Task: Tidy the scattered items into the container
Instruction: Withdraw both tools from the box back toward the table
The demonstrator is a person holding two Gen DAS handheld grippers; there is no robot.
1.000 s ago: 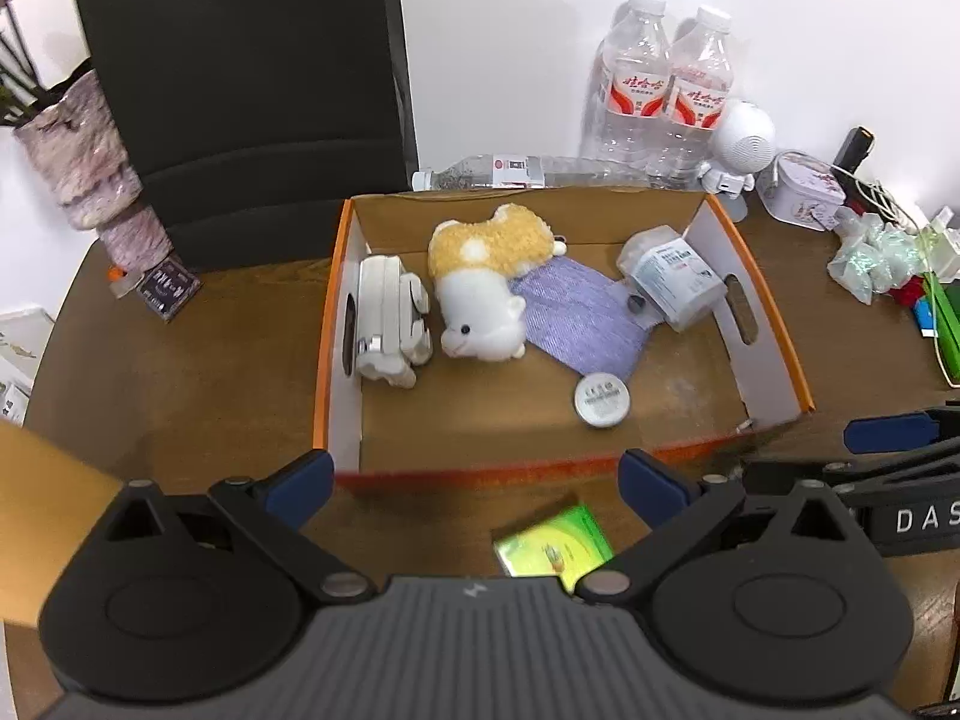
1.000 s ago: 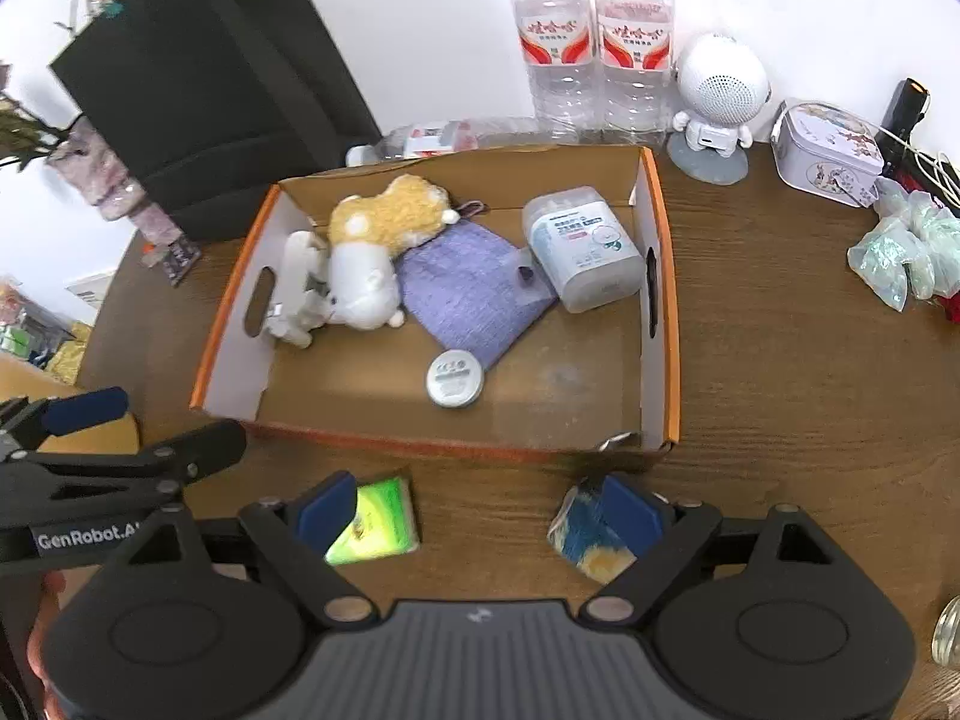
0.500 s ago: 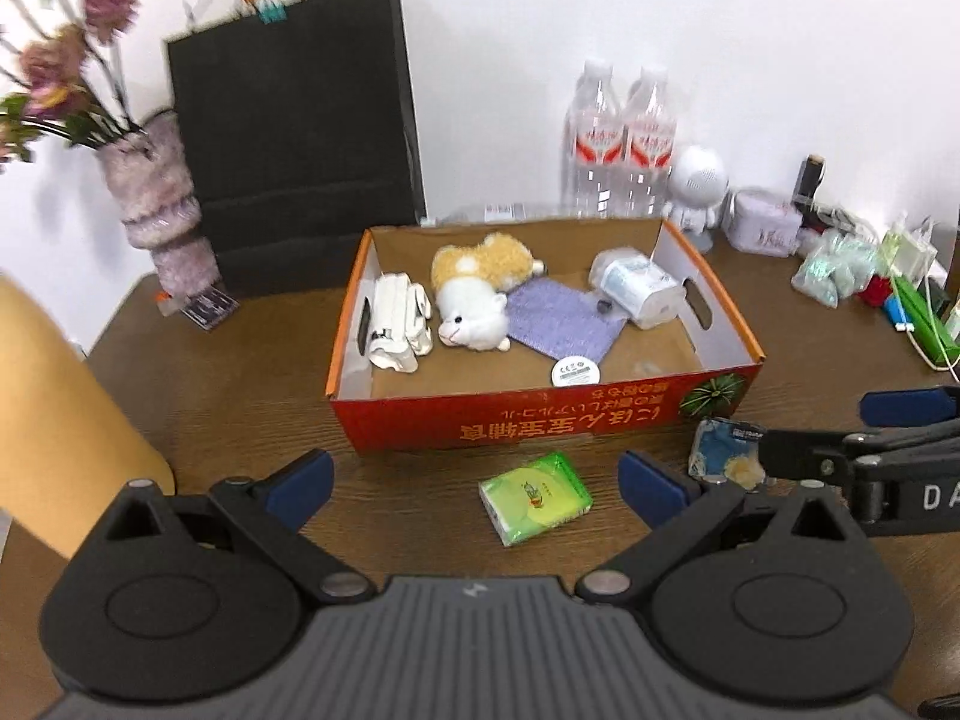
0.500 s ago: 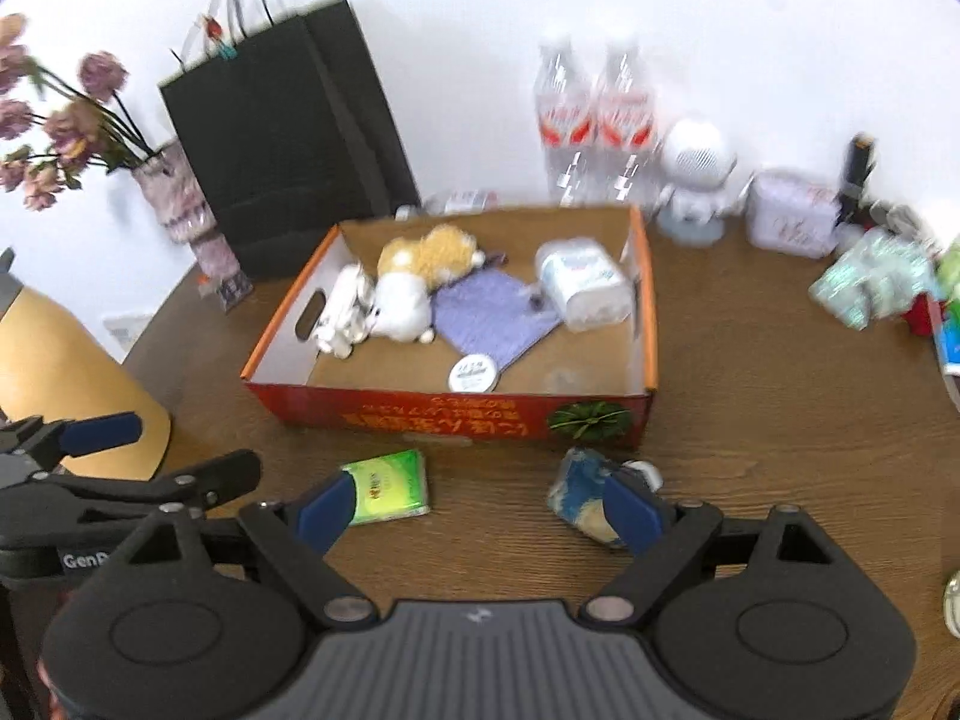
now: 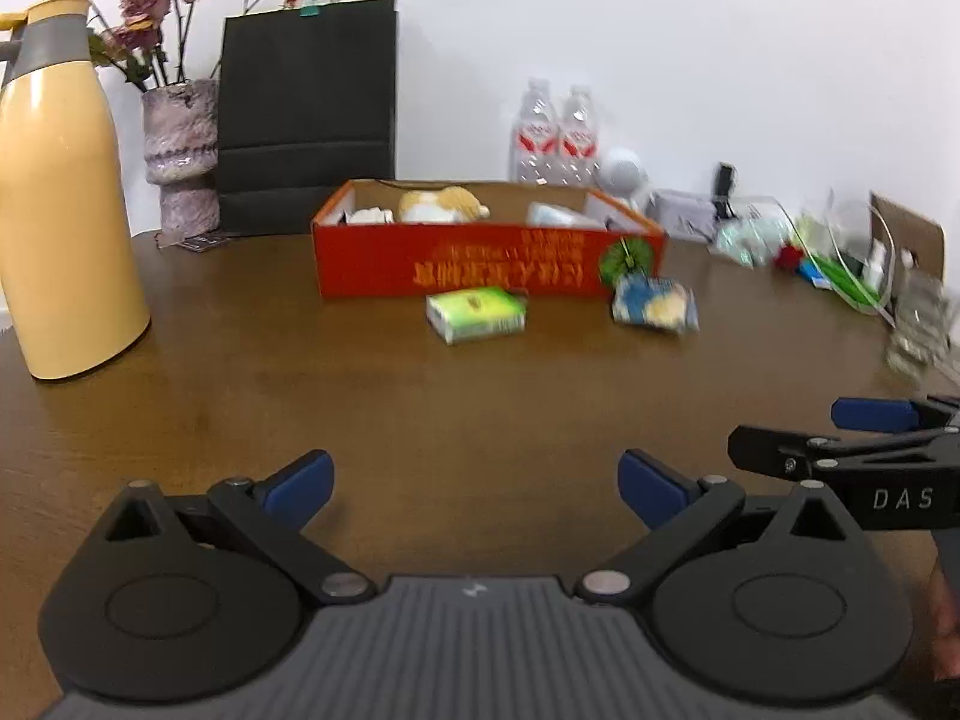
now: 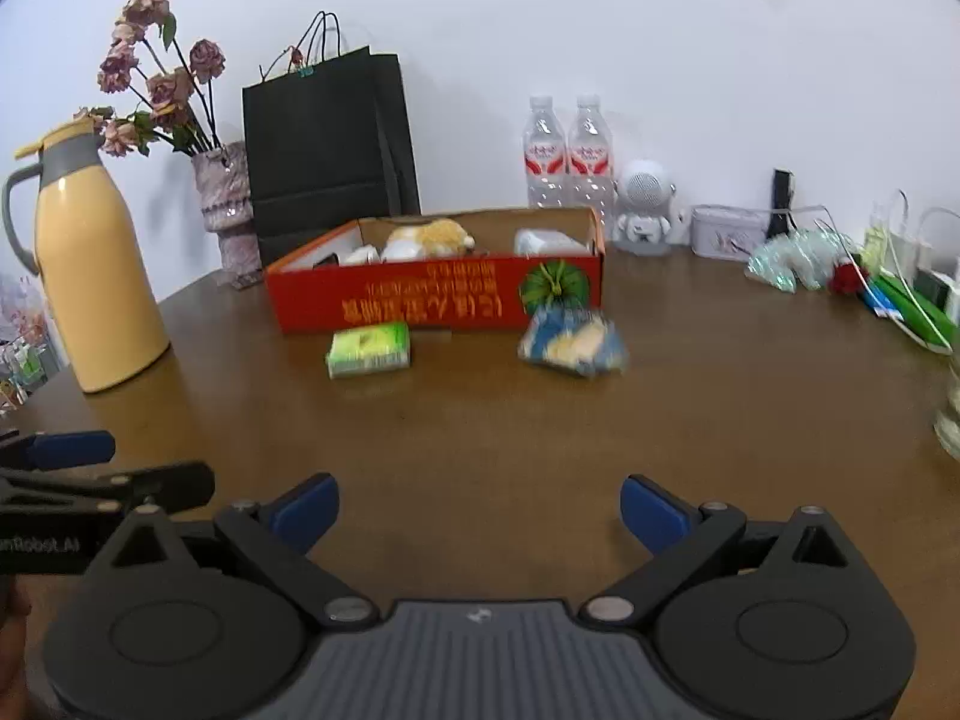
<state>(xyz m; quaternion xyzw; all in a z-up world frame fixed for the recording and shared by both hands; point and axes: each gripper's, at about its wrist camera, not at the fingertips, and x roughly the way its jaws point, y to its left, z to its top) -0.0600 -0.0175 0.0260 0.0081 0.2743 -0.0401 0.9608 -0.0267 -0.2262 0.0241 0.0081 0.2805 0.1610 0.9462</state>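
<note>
An orange-red cardboard box [image 5: 486, 264] stands at the middle of the brown table, also in the right wrist view [image 6: 432, 300]. Inside it show a plush toy [image 6: 429, 237] and white items. In front of the box lie a green packet [image 5: 477, 315] [image 6: 369, 349] and a blue-yellow packet [image 5: 655, 303] [image 6: 573, 342]. My left gripper [image 5: 474, 483] is open and empty, low over the table's near part, well short of the packets. My right gripper [image 6: 479, 510] is open and empty, beside it to the right.
A yellow thermos jug [image 5: 60, 192] stands at the left. A vase of dried flowers [image 5: 180, 156], a black paper bag [image 5: 306, 114], two water bottles [image 6: 567, 150], a white robot figure [image 6: 645, 204], a tin [image 6: 726, 231] and clutter [image 5: 840, 258] line the back and right.
Both grippers have pulled back and down from above the box to low over the table's near part. The view now sees the box from the side. Both stay open.
</note>
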